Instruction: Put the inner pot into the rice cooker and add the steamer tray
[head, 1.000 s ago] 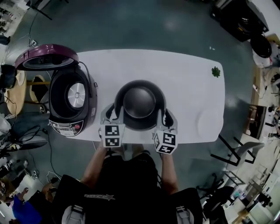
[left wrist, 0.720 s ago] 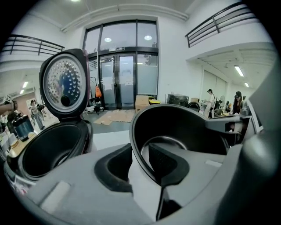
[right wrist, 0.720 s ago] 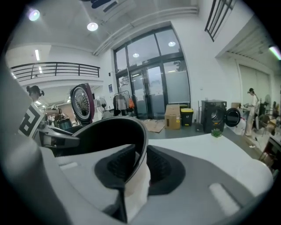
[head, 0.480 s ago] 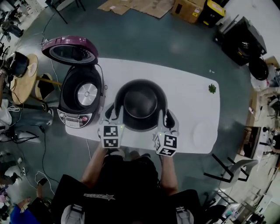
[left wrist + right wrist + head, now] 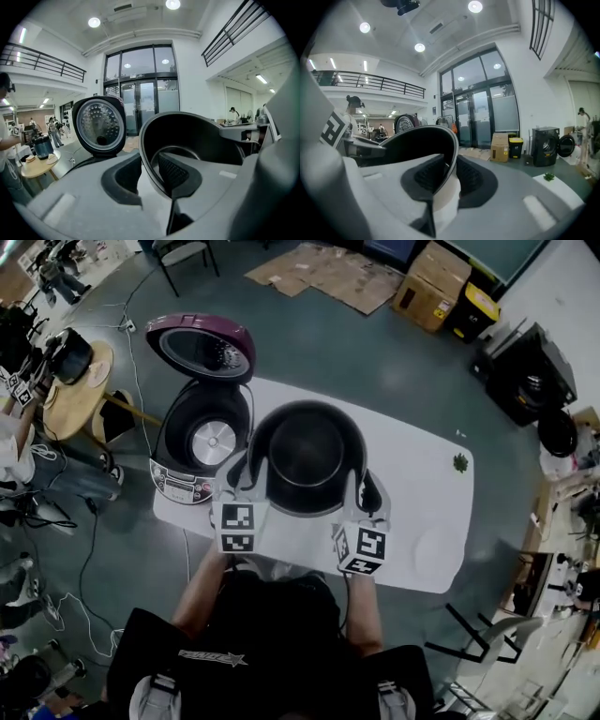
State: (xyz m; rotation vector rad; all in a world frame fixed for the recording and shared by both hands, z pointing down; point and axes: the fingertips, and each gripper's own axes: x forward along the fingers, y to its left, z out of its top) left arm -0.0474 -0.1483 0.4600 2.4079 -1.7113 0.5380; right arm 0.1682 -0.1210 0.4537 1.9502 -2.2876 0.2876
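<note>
Two grippers, one pot. The left gripper (image 5: 246, 476) is clamped on the near-left rim of the inner pot (image 5: 307, 456), one pad inside the wall and one outside. The right gripper (image 5: 367, 495) is clamped the same way on the near-right rim. Both gripper views confirm it: rim edge pinched between the pads, left (image 5: 151, 172) and right (image 5: 445, 180).

The pot is dark, empty and mouth up. It hangs between the grippers over the white table (image 5: 412, 474), just right of the rice cooker (image 5: 202, 442).

The cooker stands at the table's left end. Its maroon lid (image 5: 202, 345) is tipped up and back, and the bare metal heating plate shows in the cavity.

A small green sprig (image 5: 460, 462) lies at the far right edge of the table, well apart from the pot.
</note>
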